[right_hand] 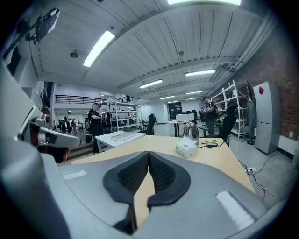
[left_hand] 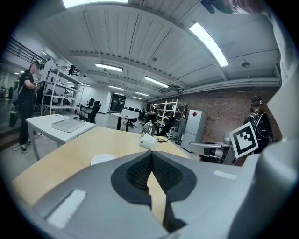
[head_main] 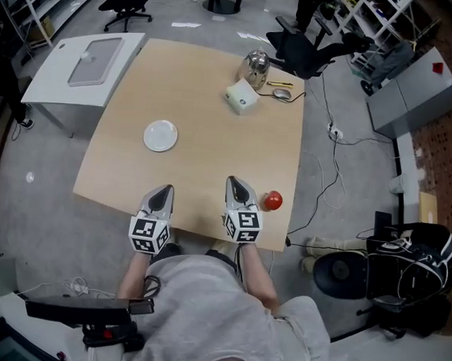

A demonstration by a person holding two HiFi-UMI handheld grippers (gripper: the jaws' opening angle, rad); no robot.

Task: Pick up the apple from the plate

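The red apple [head_main: 273, 200] lies on the wooden table [head_main: 205, 153] near its front right edge, not on the plate. Further left and farther back on the table, the white plate [head_main: 161, 135] [left_hand: 103, 158] is bare. My right gripper [head_main: 235, 182] [right_hand: 148, 152] hovers at the table's near edge, just left of the apple and apart from it, its pads meeting with nothing between them. My left gripper [head_main: 166, 189] [left_hand: 152, 154] is beside it at the same edge, also shut and empty. Neither gripper view shows the apple.
At the table's far side stand a white box [head_main: 241, 97] [right_hand: 187, 148], a shiny metal kettle [head_main: 255, 63] and a cabled mouse [head_main: 282, 93]. A white side table [head_main: 89, 61] adjoins on the left. A black bag [head_main: 409, 259] and cables lie on the floor right.
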